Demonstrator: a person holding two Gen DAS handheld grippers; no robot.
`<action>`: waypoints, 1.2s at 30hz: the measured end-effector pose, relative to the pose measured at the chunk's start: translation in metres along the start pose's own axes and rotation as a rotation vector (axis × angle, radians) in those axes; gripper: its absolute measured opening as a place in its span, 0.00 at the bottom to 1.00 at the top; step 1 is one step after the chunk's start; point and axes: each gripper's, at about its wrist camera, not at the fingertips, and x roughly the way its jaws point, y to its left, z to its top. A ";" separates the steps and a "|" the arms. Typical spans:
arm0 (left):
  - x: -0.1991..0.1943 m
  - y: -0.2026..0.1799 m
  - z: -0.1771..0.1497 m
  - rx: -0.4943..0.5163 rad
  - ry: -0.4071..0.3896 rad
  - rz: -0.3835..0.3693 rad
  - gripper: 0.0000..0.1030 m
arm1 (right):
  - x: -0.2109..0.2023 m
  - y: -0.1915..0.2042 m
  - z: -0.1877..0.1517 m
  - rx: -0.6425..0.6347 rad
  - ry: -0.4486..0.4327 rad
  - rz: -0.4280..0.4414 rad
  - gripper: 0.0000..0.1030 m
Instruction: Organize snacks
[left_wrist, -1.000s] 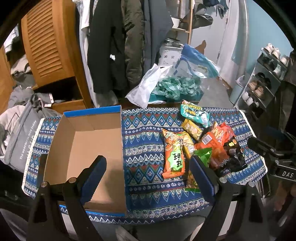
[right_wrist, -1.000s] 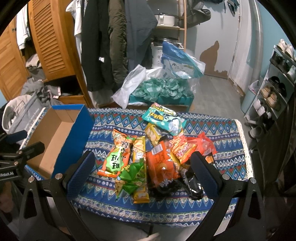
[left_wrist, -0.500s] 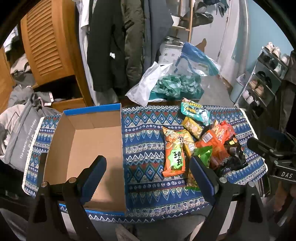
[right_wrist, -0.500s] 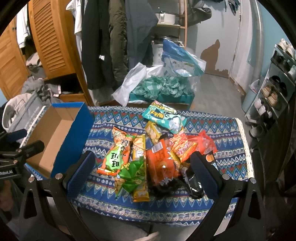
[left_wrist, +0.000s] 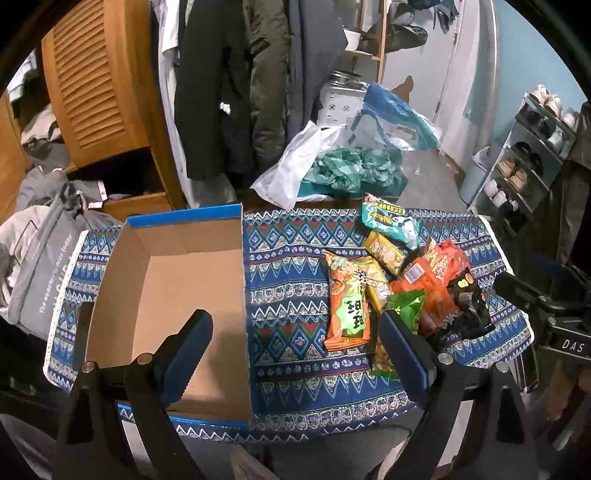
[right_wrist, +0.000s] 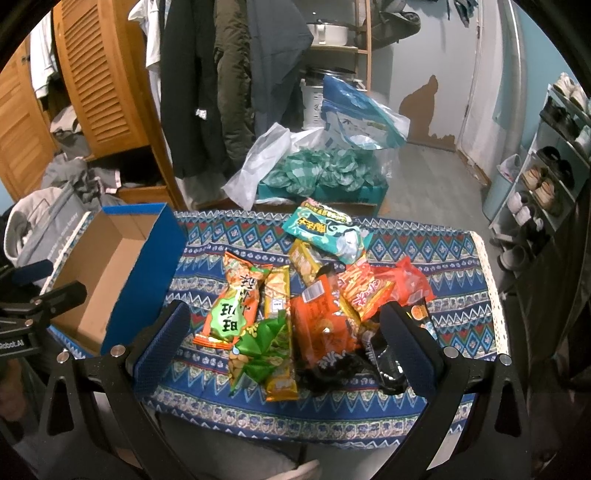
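The patterned tablecloth (left_wrist: 288, 280) carried your cardboard box (left_wrist: 177, 280) at its left edge, open and bare inside. The snack packets (right_wrist: 314, 306) lay heaped toward the right edge, none boxed. "DAS" showed on your right gripper (right_wrist: 284, 347), "Robot.AI" on your left gripper (left_wrist: 295, 347). You held both above the near edge, jaws spread wide, gripping nothing.
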 end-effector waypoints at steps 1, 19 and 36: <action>0.000 0.000 0.000 -0.001 0.001 -0.001 0.90 | 0.000 0.000 0.000 0.000 0.000 0.000 0.98; 0.007 -0.003 -0.001 -0.001 0.027 -0.002 0.90 | 0.001 -0.014 -0.003 0.019 0.002 -0.003 0.98; 0.051 -0.018 0.010 0.006 0.146 0.016 0.90 | 0.025 -0.076 -0.003 0.066 0.077 -0.042 0.98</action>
